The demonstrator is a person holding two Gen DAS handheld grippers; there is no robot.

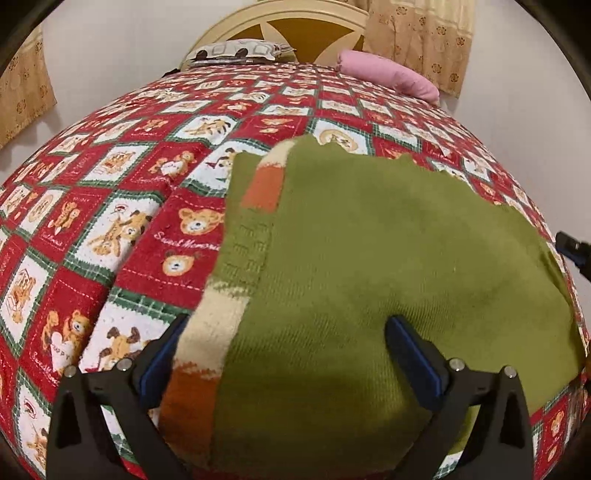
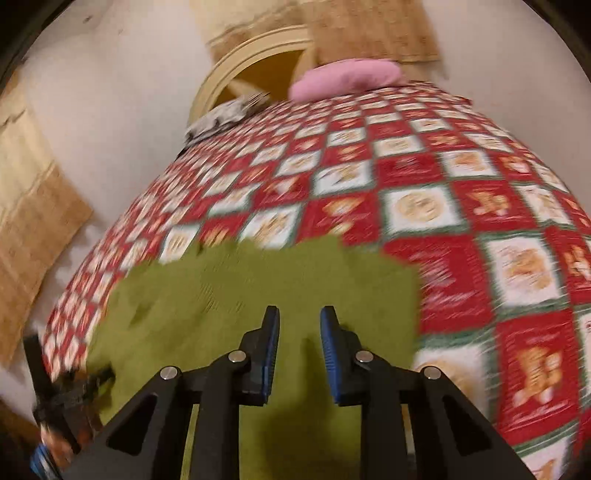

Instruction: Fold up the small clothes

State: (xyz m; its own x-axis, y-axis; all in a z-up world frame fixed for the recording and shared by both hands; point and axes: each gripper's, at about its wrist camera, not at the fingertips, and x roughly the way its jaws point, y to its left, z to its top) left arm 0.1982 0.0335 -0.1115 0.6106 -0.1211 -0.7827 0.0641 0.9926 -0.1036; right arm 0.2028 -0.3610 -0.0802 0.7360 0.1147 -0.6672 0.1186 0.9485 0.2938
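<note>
A small green knit garment (image 1: 388,266) with cream and orange stripes at its left edge lies folded on the bed. My left gripper (image 1: 288,332) is wide open, its jaws either side of the garment's near left part, holding nothing. The same garment (image 2: 258,295) shows in the blurred right wrist view. My right gripper (image 2: 299,317) is open just above its near right part and holds nothing. The left gripper (image 2: 55,402) shows at the right view's lower left edge, and the right gripper's tip (image 1: 570,245) at the left view's right edge.
The bed has a red and white teddy-bear quilt (image 1: 147,177). A pink pillow (image 1: 384,74) and a grey patterned pillow (image 1: 236,51) lie at the cream headboard (image 1: 295,22). Beige curtains (image 1: 417,37) hang on the white wall behind.
</note>
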